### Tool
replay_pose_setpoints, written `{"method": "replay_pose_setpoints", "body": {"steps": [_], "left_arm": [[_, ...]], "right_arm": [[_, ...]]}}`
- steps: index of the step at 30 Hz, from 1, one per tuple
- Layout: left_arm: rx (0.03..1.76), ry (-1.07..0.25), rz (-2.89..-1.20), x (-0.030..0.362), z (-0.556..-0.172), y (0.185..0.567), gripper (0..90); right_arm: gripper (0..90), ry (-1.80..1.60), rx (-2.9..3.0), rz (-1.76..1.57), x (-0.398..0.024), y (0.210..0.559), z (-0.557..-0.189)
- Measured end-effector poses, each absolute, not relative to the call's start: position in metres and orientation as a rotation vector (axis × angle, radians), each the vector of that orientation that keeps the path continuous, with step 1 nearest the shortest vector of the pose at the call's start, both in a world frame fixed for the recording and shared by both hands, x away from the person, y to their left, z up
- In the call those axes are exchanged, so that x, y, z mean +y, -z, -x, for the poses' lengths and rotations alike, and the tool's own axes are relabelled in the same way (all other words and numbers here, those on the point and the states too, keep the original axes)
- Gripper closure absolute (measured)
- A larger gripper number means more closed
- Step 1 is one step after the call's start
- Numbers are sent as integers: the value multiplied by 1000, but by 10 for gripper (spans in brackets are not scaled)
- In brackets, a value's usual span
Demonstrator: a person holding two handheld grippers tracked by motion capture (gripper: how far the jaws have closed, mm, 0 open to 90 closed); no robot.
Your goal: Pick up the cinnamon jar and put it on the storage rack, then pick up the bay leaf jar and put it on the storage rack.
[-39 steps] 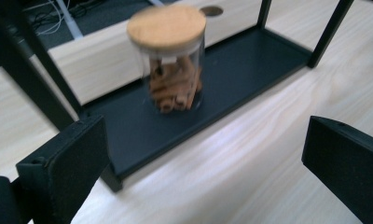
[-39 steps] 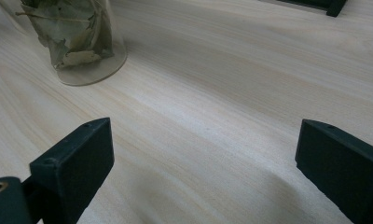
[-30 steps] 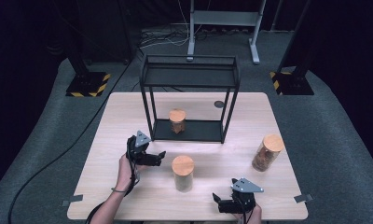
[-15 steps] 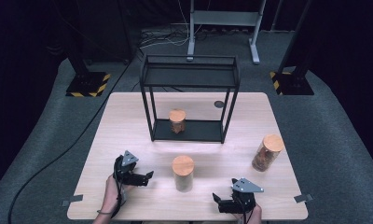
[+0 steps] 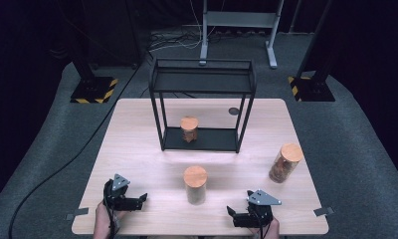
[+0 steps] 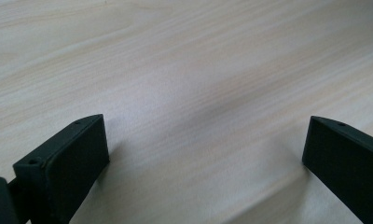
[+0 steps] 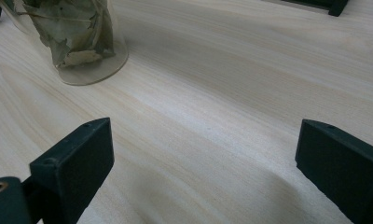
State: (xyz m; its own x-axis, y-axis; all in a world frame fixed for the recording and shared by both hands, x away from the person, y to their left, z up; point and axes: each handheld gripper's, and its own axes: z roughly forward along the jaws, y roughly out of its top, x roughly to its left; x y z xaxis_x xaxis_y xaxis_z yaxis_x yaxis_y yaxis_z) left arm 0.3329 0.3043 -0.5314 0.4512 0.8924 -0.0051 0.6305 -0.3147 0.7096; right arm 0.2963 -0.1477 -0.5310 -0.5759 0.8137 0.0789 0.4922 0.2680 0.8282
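A glass jar with a cork lid (image 5: pixel 195 184) stands at the front middle of the wooden table (image 5: pixel 137 129). Dried leaves show in this jar (image 7: pixel 77 37) in the right gripper view. A second jar (image 5: pixel 285 162) stands at the right, and a third jar (image 5: pixel 189 128) sits on the lower shelf of a black wire rack (image 5: pixel 202 84). My left gripper (image 5: pixel 137 200) lies low near the front left edge, its jaws wide apart over bare wood (image 6: pixel 205 135). My right gripper (image 5: pixel 234 215) rests at the front right, open (image 7: pixel 203 140) and holding nothing, pointing toward the middle jar.
A small dark disc (image 5: pixel 233 111) lies on the table behind the rack. One rack foot (image 7: pixel 334 5) shows at the top of the right gripper view. Stands with striped bases (image 5: pixel 93 89) sit on the grey floor beyond the table, and a cable runs off to the left.
My left hand has drawn back from beside the middle jar toward the near left edge and sunk lower. The right hand and the jars have kept still.
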Motion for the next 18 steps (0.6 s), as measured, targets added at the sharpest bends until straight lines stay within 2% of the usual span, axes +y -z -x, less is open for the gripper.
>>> {"method": "replay_pose_setpoints", "body": {"steps": [18], "left_arm": [[1261, -520, -2061, 307, -330, 532, 0]], "right_arm": [[35, -1211, 2170, -1190, -147, 531, -296]]}}
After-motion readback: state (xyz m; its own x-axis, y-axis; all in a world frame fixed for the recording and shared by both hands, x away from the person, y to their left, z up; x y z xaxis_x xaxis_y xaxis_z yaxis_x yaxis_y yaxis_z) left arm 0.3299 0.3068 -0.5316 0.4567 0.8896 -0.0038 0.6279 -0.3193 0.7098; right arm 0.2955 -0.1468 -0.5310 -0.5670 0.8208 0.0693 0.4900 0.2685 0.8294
